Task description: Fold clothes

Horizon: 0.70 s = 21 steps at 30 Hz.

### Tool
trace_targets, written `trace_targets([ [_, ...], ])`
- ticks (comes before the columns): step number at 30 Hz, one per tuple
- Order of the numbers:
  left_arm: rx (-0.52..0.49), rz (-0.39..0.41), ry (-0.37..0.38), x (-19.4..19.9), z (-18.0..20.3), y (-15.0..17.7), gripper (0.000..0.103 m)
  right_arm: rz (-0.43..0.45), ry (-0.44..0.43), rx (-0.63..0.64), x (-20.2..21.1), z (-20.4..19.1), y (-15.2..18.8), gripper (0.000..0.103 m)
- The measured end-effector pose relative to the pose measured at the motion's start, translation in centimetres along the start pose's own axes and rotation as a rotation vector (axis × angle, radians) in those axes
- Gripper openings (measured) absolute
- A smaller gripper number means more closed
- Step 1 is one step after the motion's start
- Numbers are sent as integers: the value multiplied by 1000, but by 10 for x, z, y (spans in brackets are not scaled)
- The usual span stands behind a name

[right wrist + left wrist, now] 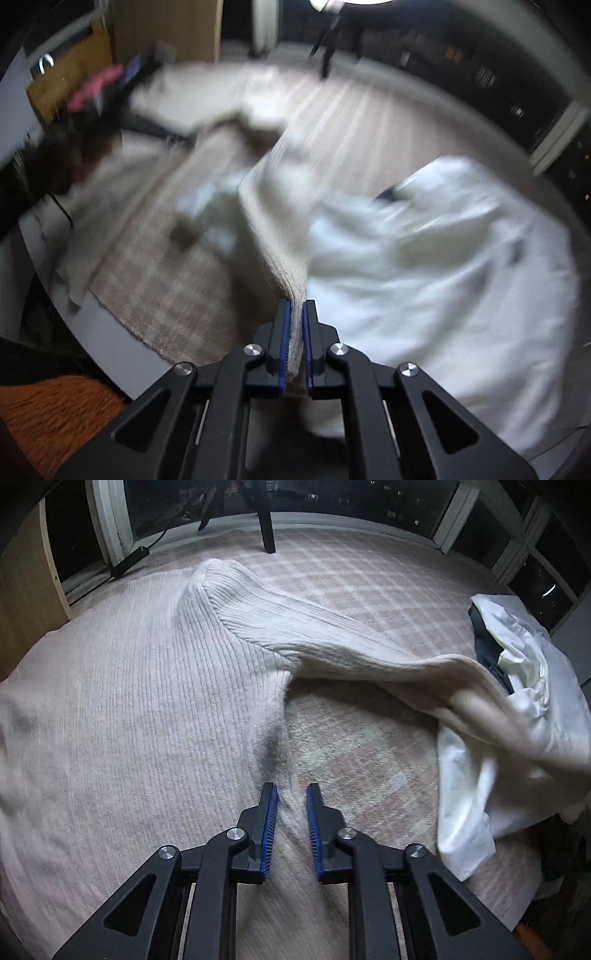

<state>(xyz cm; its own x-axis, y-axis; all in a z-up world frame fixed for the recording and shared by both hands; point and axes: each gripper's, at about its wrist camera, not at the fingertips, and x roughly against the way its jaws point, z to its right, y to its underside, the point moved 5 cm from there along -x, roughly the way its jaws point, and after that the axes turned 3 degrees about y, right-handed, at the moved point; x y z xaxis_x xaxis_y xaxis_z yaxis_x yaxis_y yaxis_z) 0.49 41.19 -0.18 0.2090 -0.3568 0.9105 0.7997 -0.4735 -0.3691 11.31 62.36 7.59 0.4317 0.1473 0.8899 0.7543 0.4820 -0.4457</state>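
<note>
1. Left hand-held gripper [291,801]: the blue-padded jaws are drawn close together with a bunched fold of the cream ribbed sweater [147,701] pinched between them, at the edge of the sweater's body.
2. Cream ribbed sweater: its body lies spread over the left part of a pale checked blanket [369,590]; one sleeve [332,642] stretches to the right, lifted off the blanket, towards a crumpled white garment [498,775].
3. Right hand-held gripper [296,317]: the jaws are clamped on the ribbed edge of the sweater's sleeve [280,236], which rises from between the pads; this view is heavily motion-blurred.
4. White garment [443,258]: lies heaped to the right of the gripped sleeve, with a dark item [484,638] showing beneath it in the left wrist view.
5. Surroundings: dark windows [332,494] run behind the blanket; an orange textured fabric [55,413] sits at the lower left of the right wrist view.
</note>
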Motion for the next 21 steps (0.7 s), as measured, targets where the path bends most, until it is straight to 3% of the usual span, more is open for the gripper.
trace_targets([
  [6, -5, -1, 3, 1, -2, -1, 16, 150, 37, -41, 66, 51, -33, 6],
  [10, -19, -5, -5, 0, 0, -2, 17, 199, 91, 39, 66, 39, -35, 6],
  [12, -19, -12, -6, 1, 0, -3, 17, 129, 137, 169, 37, 22, -20, 6],
  [15, -16, 1, 16, 9, 8, -11, 17, -73, 96, 327, -8, -2, 17, 8],
  [17, -23, 25, 38, 18, 17, -19, 17, -90, 36, 294, -9, -1, 25, 15],
  [18, -35, 31, 58, 21, 24, -24, 17, -91, -3, 261, -8, 2, 27, 24],
  [21, -89, 31, 108, 22, 56, -40, 26, -26, -91, 67, 5, 30, 19, 44],
])
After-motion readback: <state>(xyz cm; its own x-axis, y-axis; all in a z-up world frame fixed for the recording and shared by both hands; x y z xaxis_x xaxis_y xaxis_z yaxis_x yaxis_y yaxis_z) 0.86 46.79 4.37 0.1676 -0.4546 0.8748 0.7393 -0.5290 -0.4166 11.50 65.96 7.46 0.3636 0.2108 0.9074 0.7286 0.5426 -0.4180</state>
